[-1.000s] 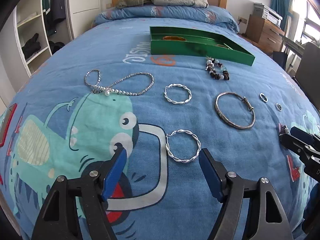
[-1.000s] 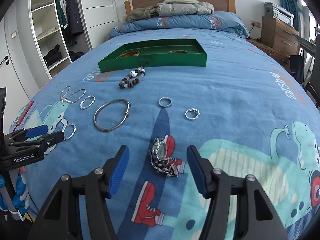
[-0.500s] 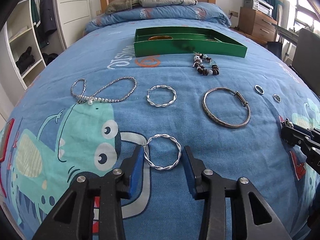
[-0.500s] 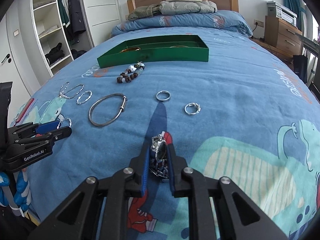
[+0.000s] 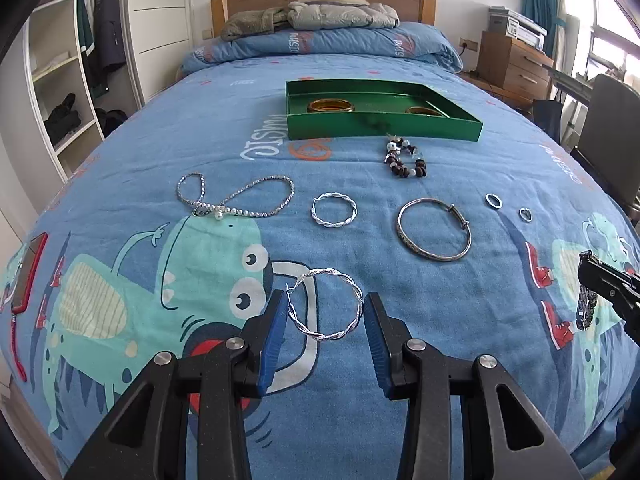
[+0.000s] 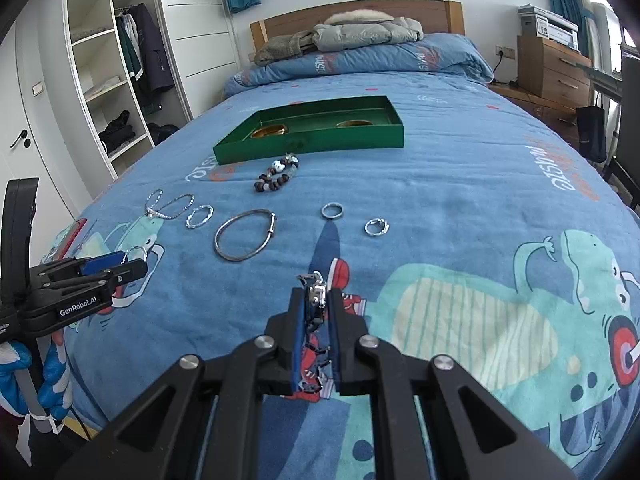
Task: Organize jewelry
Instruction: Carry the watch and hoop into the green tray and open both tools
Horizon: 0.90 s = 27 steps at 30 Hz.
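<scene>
1. Left gripper [image 5: 325, 320] has its jaws clamped on a twisted silver hoop [image 5: 325, 305], one blue pad [image 5: 274, 338] against each side, the hoop lifted off the bed [image 5: 400, 420].
2. Right gripper [image 6: 316, 312] has its jaws pressed together on a metal watch [image 6: 316, 298]; the watch face pokes up between the tips and the strap hangs below. In the left view the strap [image 5: 585, 306] dangles under those jaws, clear of the cover.
3. Just ahead of the left jaws, slightly right, a plain silver bangle [image 5: 434, 229] lies flat. Straight ahead, a second twisted hoop [image 5: 333, 210].
4. Ahead and left of the left jaws, a looped pearl necklace [image 5: 236, 196] lies on the cover.
5. Ahead of the right jaws, two small rings sit side by side but apart: a band [image 6: 333, 211] and an open ring [image 6: 376, 227].
6. Further out, a dark beaded bracelet [image 5: 405, 158] rests just in front of the green tray [image 5: 384, 130].
7. Farthest, inside the tray, two gold bangles: one [image 5: 330, 106] left, one [image 5: 423, 111] right.
</scene>
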Tool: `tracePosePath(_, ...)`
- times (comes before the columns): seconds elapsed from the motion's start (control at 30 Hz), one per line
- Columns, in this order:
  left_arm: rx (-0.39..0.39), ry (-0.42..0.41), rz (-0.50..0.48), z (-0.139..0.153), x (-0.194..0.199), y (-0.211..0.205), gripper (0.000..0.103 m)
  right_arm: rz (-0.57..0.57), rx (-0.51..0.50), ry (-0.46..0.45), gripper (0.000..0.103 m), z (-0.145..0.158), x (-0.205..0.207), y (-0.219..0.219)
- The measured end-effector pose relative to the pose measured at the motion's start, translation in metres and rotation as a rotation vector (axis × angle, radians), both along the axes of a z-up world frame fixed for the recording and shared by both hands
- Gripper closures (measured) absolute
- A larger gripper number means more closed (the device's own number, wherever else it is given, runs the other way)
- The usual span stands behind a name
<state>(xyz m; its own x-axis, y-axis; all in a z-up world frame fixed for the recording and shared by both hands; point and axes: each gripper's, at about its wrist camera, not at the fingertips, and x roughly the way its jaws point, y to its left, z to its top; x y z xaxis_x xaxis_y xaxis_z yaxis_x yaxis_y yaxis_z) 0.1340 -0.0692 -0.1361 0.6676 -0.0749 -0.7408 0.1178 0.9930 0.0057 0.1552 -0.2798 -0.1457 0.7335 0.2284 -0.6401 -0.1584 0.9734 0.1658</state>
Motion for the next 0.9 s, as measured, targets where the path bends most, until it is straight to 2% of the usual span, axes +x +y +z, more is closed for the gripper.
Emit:
tracePosePath(0.2, -0.036, -0.036, -0.019, 0.025, 0.007, 0.005, 0.064, -0.014, -0.004, -0.055, 0.093, 0.028, -0.006, -0.005)
tracePosePath(0.4, -0.089, -0.076, -0.033, 0.058, 0.056, 0.004, 0.064, -0.024, -0.030, -0.125, 0.093, 0.069, 0.031, -0.014)
tracePosePath(0.67, -0.114, -0.121, -0.024, 0.099, 0.181, -0.006, 0.064, -0.008, -0.048, -0.184, 0.093, 0.116, 0.150, -0.015)
tracePosePath(0.77, -0.119, -0.103, -0.004, 0.102, 0.235, -0.015, 0.064, 0.000, -0.037, -0.166, 0.093, 0.118, 0.208, -0.012)
tracePosePath(0.9, -0.098, -0.064, 0.012, 0.091, 0.301, -0.031, 0.064, -0.002, -0.020, -0.123, 0.093, 0.106, 0.283, -0.006)
